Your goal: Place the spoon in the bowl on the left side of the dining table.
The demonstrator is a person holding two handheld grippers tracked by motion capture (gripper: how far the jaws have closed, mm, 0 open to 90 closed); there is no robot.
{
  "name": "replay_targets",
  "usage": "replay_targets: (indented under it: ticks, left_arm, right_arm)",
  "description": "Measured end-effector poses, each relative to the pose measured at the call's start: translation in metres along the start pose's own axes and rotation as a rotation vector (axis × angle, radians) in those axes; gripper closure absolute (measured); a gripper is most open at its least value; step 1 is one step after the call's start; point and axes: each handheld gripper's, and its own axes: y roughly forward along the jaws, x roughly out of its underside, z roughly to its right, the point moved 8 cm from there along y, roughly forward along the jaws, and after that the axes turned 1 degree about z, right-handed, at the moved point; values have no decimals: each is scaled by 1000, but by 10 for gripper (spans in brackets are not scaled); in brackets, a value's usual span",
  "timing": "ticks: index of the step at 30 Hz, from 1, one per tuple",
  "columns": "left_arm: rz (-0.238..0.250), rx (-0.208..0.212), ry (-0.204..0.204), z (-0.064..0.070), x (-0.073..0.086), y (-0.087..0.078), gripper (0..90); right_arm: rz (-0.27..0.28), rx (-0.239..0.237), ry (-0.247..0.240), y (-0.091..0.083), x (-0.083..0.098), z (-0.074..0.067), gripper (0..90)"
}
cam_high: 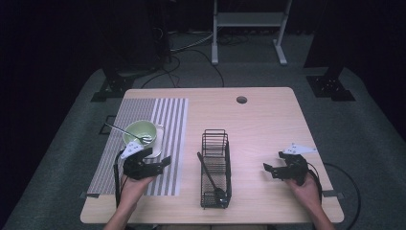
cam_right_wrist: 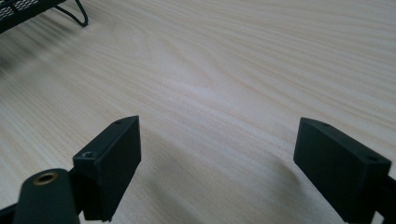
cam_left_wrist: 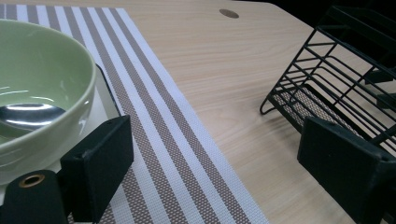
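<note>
Left hand-held gripper is hovering open and empty over the striped mat near the bench's front-left corner, jaws spread wide, with the green bowl sitting just beside it toward the far-left. A spoon is lying in that bowl, handle running out over the rim toward the left edge, bowl end resting inside; judging by nearness, this hand is the one placed to take it. Right hand-held gripper is likewise gaping empty over bare wood near the front-right corner, well apart from the wire rack at front-centre, whose black utensil is lying lengthwise, front to back.
</note>
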Motion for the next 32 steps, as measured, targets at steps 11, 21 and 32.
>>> replay_targets:
  ticks: [11, 21, 32]
  left_arm:
    - [-23, 19, 19, 11, 11, 6, 99]
    - [-25, 51, 18, 22, 16, 6, 99]
    - [-16, 70, 18, 26, 19, 6, 99]
  right_arm:
    - [1, 1, 0, 0, 0, 0, 140]
    - [1, 2, -6, 0, 0, 0, 140]
    - [4, -4, -1, 0, 0, 0, 140]
